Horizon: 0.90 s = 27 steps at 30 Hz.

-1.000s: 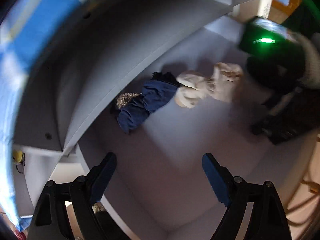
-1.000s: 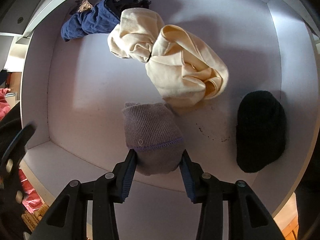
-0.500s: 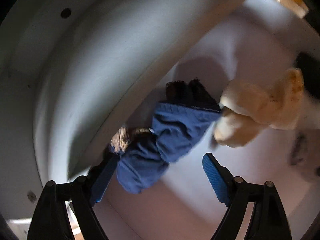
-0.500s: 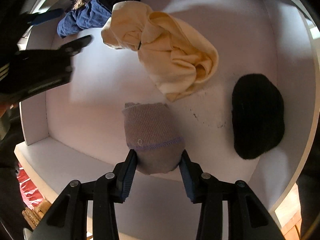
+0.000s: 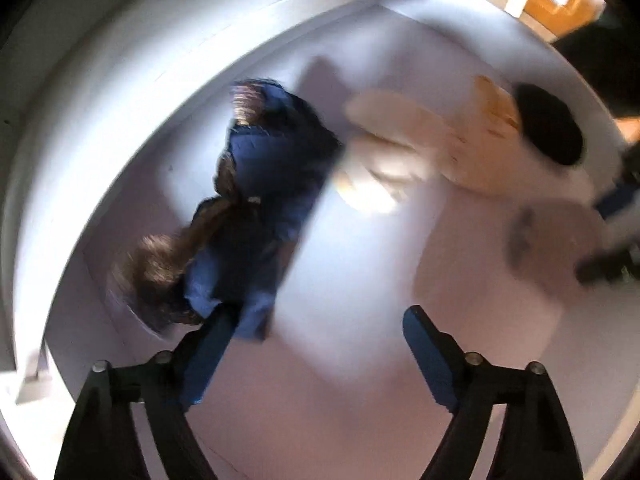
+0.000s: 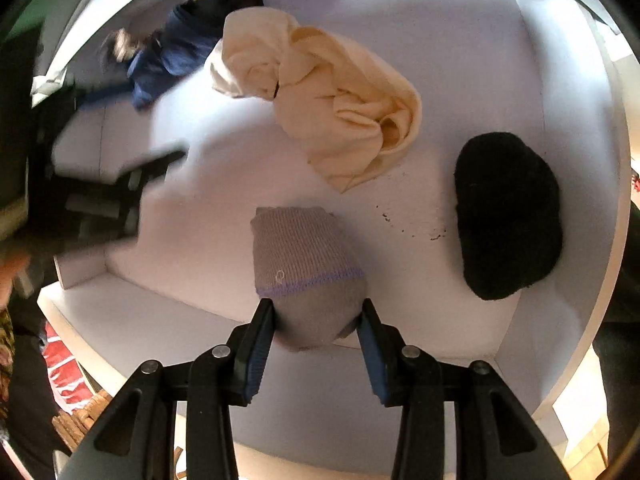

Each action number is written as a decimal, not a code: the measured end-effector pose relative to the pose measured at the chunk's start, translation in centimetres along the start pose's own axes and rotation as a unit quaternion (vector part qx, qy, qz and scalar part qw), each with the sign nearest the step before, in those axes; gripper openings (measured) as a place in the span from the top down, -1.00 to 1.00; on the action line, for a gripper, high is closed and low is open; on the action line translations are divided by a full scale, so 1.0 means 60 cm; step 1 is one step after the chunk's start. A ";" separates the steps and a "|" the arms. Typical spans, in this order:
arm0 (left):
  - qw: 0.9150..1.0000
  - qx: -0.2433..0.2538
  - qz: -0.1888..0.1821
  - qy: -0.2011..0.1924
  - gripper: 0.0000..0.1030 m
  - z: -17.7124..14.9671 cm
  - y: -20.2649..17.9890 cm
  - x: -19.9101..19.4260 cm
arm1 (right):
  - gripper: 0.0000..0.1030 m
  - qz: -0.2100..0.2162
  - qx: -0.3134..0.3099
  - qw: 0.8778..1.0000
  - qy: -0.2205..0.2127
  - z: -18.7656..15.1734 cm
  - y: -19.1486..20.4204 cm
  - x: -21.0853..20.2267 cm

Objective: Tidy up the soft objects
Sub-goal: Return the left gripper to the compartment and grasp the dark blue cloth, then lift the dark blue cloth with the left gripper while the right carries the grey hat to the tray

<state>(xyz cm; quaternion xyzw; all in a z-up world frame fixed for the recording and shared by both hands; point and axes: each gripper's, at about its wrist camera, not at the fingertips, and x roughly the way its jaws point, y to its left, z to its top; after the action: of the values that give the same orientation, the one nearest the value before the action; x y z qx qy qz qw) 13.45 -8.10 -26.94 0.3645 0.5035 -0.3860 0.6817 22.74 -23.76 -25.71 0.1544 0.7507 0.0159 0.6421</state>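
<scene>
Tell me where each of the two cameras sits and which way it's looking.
Left wrist: on the left gripper, looking down into the white shelf at the blue cloth; its open fingers show.
Right wrist: on the right gripper, looking down at the grey beanie it grips.
Shared: blue cloth, cream cloth, black hat.

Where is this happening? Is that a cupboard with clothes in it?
Probably a white shelf compartment or open drawer in a home. Loose soft items lie inside: a cream garment, a black hat, a blue garment, and a grey knit hat.
</scene>
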 end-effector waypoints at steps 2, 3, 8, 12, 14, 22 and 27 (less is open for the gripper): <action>1.000 -0.017 -0.001 -0.011 -0.63 -0.008 0.006 -0.014 | 0.20 0.005 0.002 1.000 -0.005 0.004 -0.009 -0.008; 0.999 -0.023 0.011 -0.023 -0.65 -0.013 0.007 -0.018 | 0.20 0.006 0.002 1.000 -0.006 0.012 -0.014 -0.014; 0.993 -0.026 0.099 -0.054 -0.79 0.021 0.027 -0.026 | 0.20 0.013 0.004 1.000 -0.010 0.020 -0.026 -0.023; 0.993 -0.038 0.100 -0.045 -0.77 0.045 0.039 -0.009 | 0.20 0.017 0.007 1.000 -0.009 0.018 -0.031 -0.025; 0.995 -0.051 0.082 -0.018 -0.51 0.050 0.046 0.010 | 0.20 0.017 0.006 1.000 -0.008 0.016 -0.035 -0.025; 0.988 -0.152 0.006 0.009 0.26 -0.007 0.072 0.001 | 0.22 0.017 0.006 1.000 -0.013 0.005 -0.009 -0.008; 0.983 -0.172 0.003 0.065 0.25 -0.062 0.053 -0.007 | 0.24 0.024 -0.009 0.999 -0.026 -0.007 0.008 -0.035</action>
<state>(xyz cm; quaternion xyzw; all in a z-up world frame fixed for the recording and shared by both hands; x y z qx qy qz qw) 14.70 -3.32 -27.03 0.2682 0.6043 -0.2671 0.7011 22.72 -23.78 -23.50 0.1669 0.7294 0.0340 0.6626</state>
